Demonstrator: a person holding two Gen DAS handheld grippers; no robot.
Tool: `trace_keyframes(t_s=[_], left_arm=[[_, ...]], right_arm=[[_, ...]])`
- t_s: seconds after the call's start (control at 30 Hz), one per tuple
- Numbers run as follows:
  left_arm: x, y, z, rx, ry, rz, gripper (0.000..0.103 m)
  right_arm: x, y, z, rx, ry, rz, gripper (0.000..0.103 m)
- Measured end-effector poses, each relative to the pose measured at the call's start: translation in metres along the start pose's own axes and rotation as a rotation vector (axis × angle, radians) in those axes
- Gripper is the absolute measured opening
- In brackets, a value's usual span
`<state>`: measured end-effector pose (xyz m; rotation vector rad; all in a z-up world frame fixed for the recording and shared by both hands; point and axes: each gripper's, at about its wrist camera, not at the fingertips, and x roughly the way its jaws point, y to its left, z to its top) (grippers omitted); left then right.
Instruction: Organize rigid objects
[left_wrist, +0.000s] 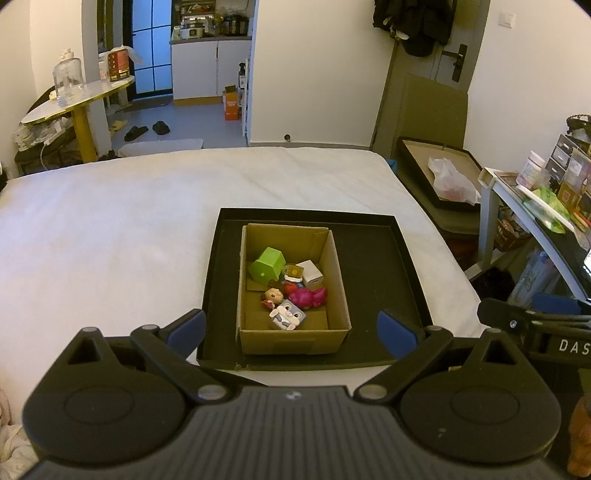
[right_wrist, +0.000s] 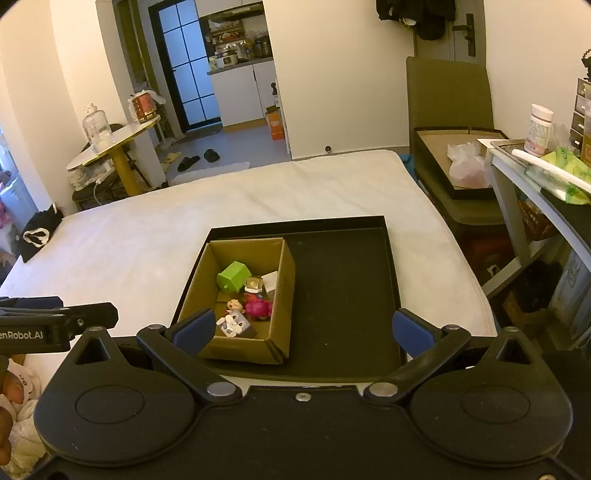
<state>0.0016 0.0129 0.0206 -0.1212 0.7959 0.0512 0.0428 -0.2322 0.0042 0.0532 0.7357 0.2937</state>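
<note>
Both claws are hovering over the near edge of the bed, the left claw (left_wrist: 291, 330) and the right claw (right_wrist: 304, 330) each spread wide and carrying nothing. The toys are lying in the cardboard box (left_wrist: 334, 258) on the black tray (left_wrist: 373, 258)'s left side (its right half bare). Probably one claw should be descending vertically onto the green block (left_wrist: 266, 264), clearing the box walls.

Matt corrugated cardboard box (left_wrist: 293, 338) in a matt black tray (left_wrist: 373, 266) on white cloth
</note>
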Motion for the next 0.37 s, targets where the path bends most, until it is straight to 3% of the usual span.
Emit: trace_keyframes(t_s=[0.37], left_arm=[[0.0042, -0.0024, 0.0033, 0.01, -0.006, -0.004, 0.099]], right_arm=[[0.0066, 0.0002, -0.002, 0.01, 0.009, 0.005, 0.103]])
